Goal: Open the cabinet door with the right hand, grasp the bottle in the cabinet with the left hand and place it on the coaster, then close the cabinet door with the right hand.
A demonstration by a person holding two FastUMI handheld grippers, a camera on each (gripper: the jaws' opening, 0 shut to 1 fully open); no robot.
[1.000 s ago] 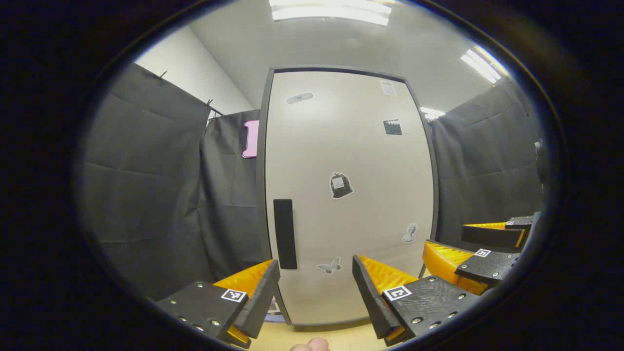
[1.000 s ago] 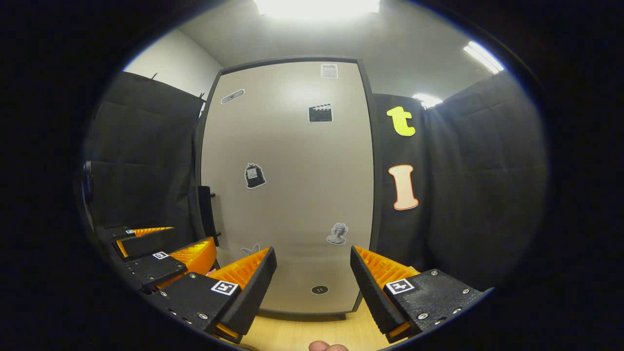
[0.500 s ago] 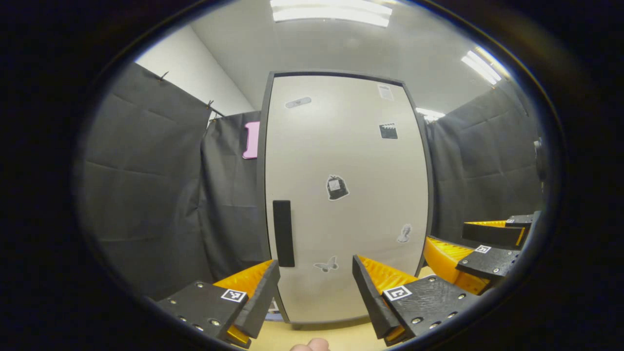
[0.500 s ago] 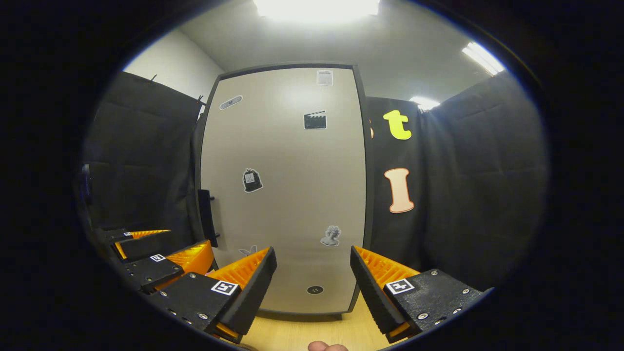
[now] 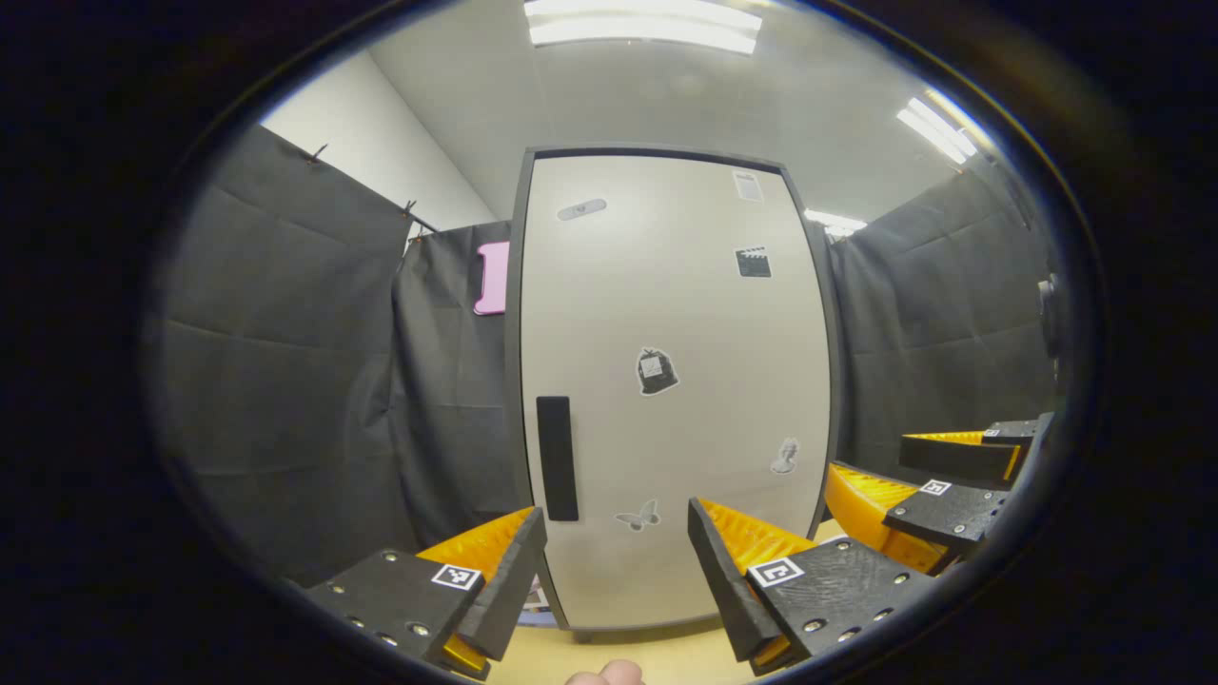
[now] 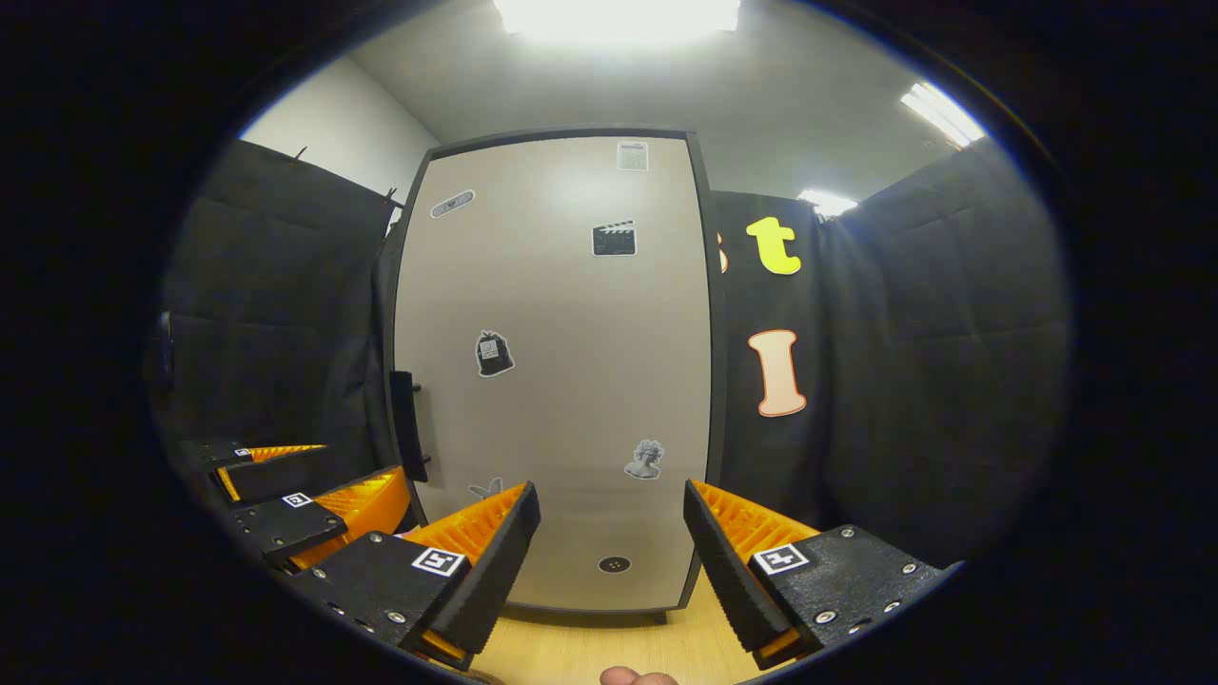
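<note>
Ahead, the cabinet door point(image 5: 671, 381) stands closed, handle point(image 5: 557, 459) on its left edge. Left gripper point(image 5: 617, 571) and right gripper point(image 6: 611, 561) both gape wide, empty, apart from the door.

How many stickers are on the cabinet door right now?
6: oval top left, paper label top right, clapperboard below it, bag mid-door, bust lower right, butterfly near the bottom.

Bright, even light from above; both views sharp in the centre.

Ceiling lights point(image 5: 645, 27) burn out to white glare in the right gripper view. The cabinet door point(image 6: 557, 381) carries a soft sheen near its top. Fisheye bending curves the door's edges, and the rims of both views fall dark.
</note>
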